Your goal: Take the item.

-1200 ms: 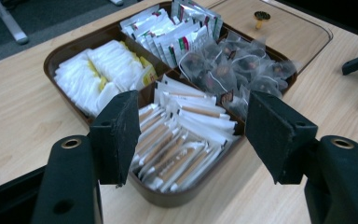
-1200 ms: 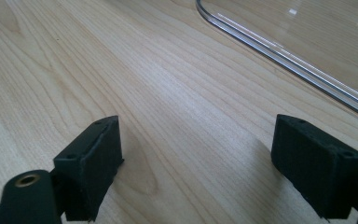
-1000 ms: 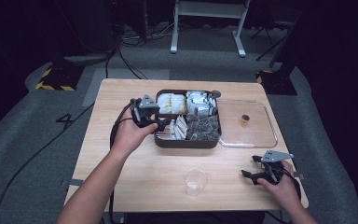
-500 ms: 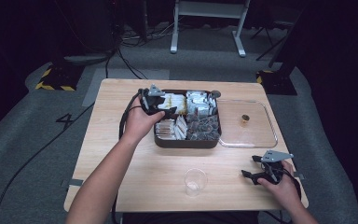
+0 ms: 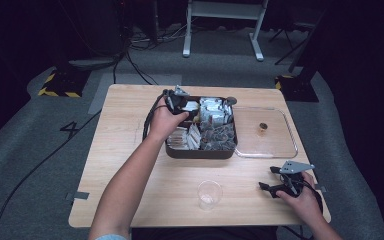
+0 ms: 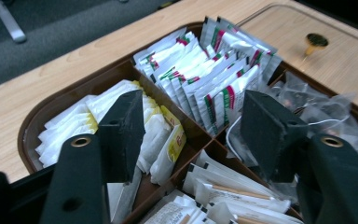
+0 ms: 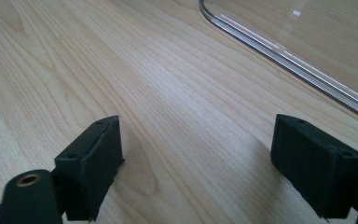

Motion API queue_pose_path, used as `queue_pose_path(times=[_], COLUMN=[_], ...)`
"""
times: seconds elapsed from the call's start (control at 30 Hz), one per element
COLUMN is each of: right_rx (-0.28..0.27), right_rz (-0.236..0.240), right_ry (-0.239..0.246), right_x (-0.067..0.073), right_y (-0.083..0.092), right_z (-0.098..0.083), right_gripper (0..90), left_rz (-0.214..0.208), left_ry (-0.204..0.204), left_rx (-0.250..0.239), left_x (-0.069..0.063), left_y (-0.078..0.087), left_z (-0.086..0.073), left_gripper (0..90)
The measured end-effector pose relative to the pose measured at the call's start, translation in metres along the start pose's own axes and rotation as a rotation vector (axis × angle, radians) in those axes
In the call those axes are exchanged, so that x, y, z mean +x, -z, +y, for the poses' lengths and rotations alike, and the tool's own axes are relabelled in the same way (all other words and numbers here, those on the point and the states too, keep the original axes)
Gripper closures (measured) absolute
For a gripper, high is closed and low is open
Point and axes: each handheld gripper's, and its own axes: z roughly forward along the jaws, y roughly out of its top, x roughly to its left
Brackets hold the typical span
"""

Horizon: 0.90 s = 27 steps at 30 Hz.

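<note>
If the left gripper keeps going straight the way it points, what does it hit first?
Probably the white sachets with red and green print standing in the brown tray; the left gripper, jaws open and just closing with nothing held, aims at that compartment. Depth is uncertain.

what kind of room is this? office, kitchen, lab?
Most likely a lab or recording studio, not a kitchen: one wooden table standing alone on grey carpet, cables trailing across the floor, hazard-striped tape, dark surroundings. The sachet tray looks like a test prop.
</note>
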Motion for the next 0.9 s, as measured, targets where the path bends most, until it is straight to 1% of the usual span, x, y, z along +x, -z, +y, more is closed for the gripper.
queue_pose_path(times=[0.07, 0.17, 0.2, 0.27, 0.37, 0.4, 0.47, 0.5, 0.57, 0.63, 0.67, 0.7, 0.73, 0.8, 0.83, 0.9], right_rx=[0.0, 0.0, 0.0, -0.001, -0.002, -0.002, -0.003, -0.006, -0.007, -0.008, -0.008, -0.008, -0.007, -0.008, -0.008, -0.008], right_rz=[0.001, 0.001, 0.001, 0.004, 0.004, 0.004, 0.004, 0.005, 0.006, 0.007, 0.008, 0.008, 0.008, 0.009, 0.009, 0.009], right_ry=[0.001, 0.002, 0.002, 0.005, 0.006, 0.006, 0.006, 0.008, 0.01, 0.01, 0.01, 0.01, 0.011, 0.011, 0.011, 0.01], right_x=[0.0, 0.0, 0.0, 0.0, 0.0, 0.0, 0.001, 0.001, 0.001, 0.001, 0.001, 0.001, 0.001, 0.001, 0.001, 0.001], right_y=[0.0, 0.0, 0.0, 0.0, 0.0, 0.0, 0.0, 0.0, 0.001, 0.001, 0.001, 0.001, 0.001, 0.001, 0.001, 0.001], right_z=[0.0, 0.0, 0.0, 0.0, 0.0, 0.0, 0.0, 0.0, 0.0, -0.001, -0.001, -0.001, -0.001, -0.001, -0.001, -0.001], right_gripper=[16.7, 16.7, 17.0, 17.9, 18.3, 18.3, 18.8, 19.7, 20.1, 20.5, 20.6, 20.6, 20.8, 20.8, 20.8, 20.8], left_rz=[0.0, 0.005, 0.006, 0.013, 0.008, 0.008, 0.012, 0.01, 0.02, 0.02, 0.019, 0.019, 0.023, 0.017, 0.017, 0.019], left_ry=[0.001, -0.002, -0.01, -0.001, 0.011, 0.011, 0.01, 0.005, 0.008, 0.013, 0.015, 0.015, 0.007, 0.0, 0.0, -0.004], left_rx=[0.006, 0.043, 0.061, 0.098, 0.136, 0.136, 0.163, 0.172, 0.189, 0.208, 0.221, 0.221, 0.239, 0.259, 0.259, 0.278], left_x=[0.001, 0.005, 0.006, 0.01, 0.014, 0.014, 0.016, 0.017, 0.019, 0.022, 0.022, 0.022, 0.023, 0.024, 0.024, 0.025], left_y=[-0.003, -0.014, -0.016, -0.026, -0.035, -0.035, -0.04, -0.043, -0.049, -0.054, -0.056, -0.056, -0.058, -0.06, -0.06, -0.063], left_z=[0.0, 0.0, 0.0, -0.001, -0.003, -0.003, -0.004, -0.005, -0.007, -0.011, -0.011, -0.011, -0.012, -0.012, -0.012, -0.012], left_gripper=[43.1, 44.2, 45.5, 49.2, 52.1, 53.1, 54.2, 57.0, 57.4, 58.9, 59.1, 60.0, 60.6, 61.4, 62.0, 62.8])
